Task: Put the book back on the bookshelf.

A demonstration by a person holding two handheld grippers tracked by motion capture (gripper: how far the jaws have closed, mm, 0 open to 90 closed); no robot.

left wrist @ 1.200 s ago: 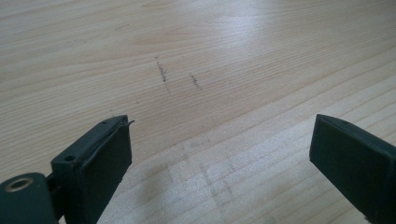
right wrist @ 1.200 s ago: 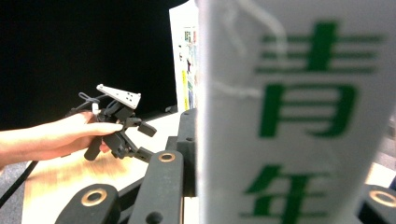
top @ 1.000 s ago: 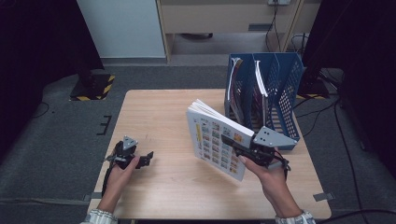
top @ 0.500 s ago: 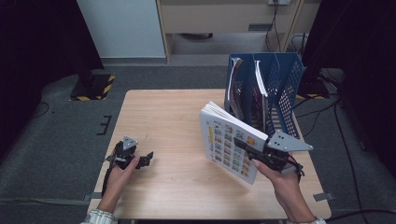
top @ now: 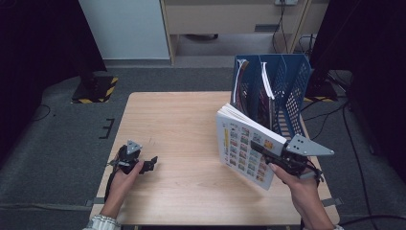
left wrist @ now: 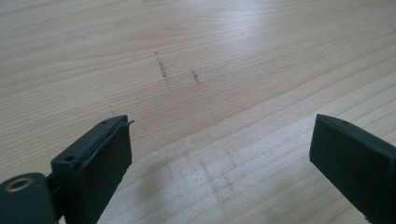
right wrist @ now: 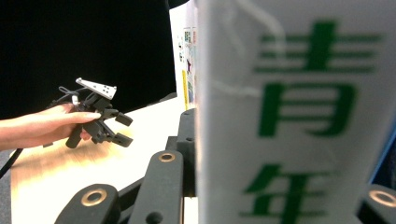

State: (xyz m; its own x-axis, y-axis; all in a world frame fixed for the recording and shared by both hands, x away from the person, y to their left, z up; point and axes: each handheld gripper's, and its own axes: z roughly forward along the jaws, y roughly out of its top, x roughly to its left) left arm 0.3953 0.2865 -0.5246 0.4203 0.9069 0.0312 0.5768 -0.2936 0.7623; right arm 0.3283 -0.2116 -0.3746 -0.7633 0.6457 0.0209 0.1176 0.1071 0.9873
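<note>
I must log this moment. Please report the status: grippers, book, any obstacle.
Right gripper shut on book, held upright above table. Left gripper open, empty, low over table. Blue file rack just behind book, two slots already occupied.

A white book (top: 244, 146) printed with a grid of small multicoloured squares is seen at about four o'clock on the pale, fine-grained wooden table (top: 182, 124); large green characters are borne on its white spine (right wrist: 299, 112). A blue mesh file rack (top: 287, 84) is seen at two o'clock. Both grippers, right (top: 268, 152) and left (top: 151, 163), are black, each topped by a grey plate.
</note>
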